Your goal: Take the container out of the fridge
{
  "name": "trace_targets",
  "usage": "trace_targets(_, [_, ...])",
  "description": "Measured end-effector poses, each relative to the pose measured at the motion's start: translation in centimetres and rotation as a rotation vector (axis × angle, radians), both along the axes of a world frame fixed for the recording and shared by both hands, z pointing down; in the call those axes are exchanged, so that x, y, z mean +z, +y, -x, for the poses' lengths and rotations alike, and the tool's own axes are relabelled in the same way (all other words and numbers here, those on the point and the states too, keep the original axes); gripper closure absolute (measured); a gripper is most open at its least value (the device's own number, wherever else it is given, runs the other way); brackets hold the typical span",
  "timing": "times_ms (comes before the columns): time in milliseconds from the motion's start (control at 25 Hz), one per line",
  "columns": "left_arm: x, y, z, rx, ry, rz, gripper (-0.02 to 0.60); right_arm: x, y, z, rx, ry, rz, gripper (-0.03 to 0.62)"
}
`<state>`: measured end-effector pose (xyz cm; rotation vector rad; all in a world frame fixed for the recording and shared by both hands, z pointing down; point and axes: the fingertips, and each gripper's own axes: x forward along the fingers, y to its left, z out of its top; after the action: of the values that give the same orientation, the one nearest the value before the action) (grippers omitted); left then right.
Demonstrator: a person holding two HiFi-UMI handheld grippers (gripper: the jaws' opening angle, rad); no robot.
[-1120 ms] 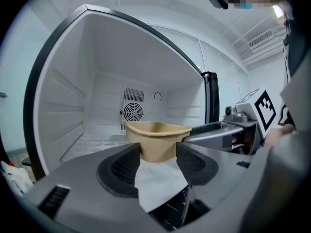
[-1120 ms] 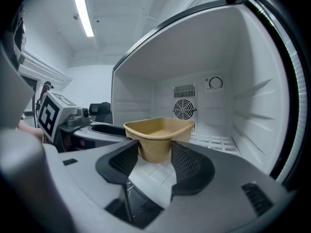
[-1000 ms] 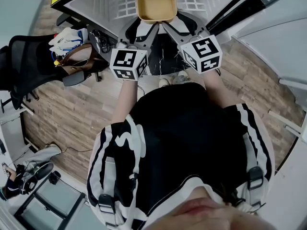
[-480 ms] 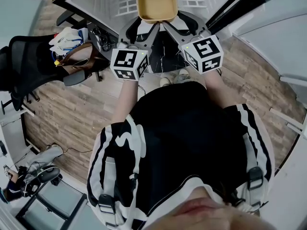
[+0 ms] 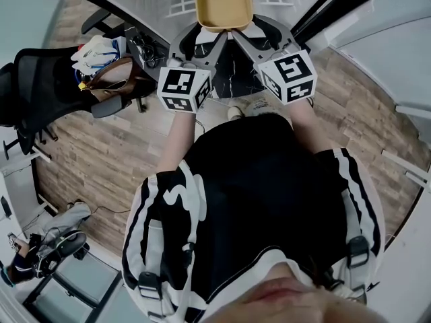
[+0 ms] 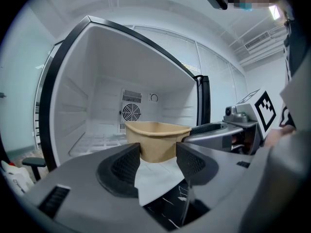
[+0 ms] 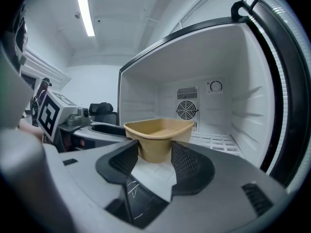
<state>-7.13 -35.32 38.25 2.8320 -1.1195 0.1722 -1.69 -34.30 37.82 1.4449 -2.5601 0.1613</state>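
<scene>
A tan, open-topped container [image 5: 224, 2] hangs in front of the open white fridge [image 5: 156, 11], at the top of the head view. Both grippers hold its near side. My left gripper [image 5: 206, 38] is shut on the container's left near corner [image 6: 158, 141], its two dark pads pressed against the tapered wall. My right gripper [image 5: 246, 35] is shut on the right near corner [image 7: 158, 136] in the same way. Behind the container are the bare fridge interior [image 6: 104, 106] and its round fan grille [image 7: 186, 109]. Each gripper shows in the other's view: the right gripper [image 6: 235, 132], the left gripper [image 7: 73, 120].
A black office chair [image 5: 40, 86] stands to the left, and beside it a stool carries bags [image 5: 101, 56]. The fridge's black frame [image 6: 63, 62] rims the opening. White panels [image 5: 390, 52] stand to the right. The floor is wood planks [image 5: 101, 153].
The container and both grippers have drifted slightly up and to the right in the head view. Both grips on the container are unchanged.
</scene>
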Motion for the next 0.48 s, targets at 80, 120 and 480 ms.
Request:
trace_targets(80, [-0.13, 0.15, 0.03, -0.001, 0.0, -0.004, 0.345, -0.13, 0.15, 0.04, 0.0, -0.001, -0.004, 0.378])
trace_targets(120, [-0.18, 0.24, 0.07, -0.002, 0.001, -0.005, 0.344, -0.19, 0.23, 0.08, -0.002, -0.001, -0.006, 0.378])
trace_targets(480, [-0.48, 0.84, -0.4, -0.014, 0.001, -0.01, 0.345, -0.44, 0.77, -0.41, -0.018, -0.008, -0.013, 0.378])
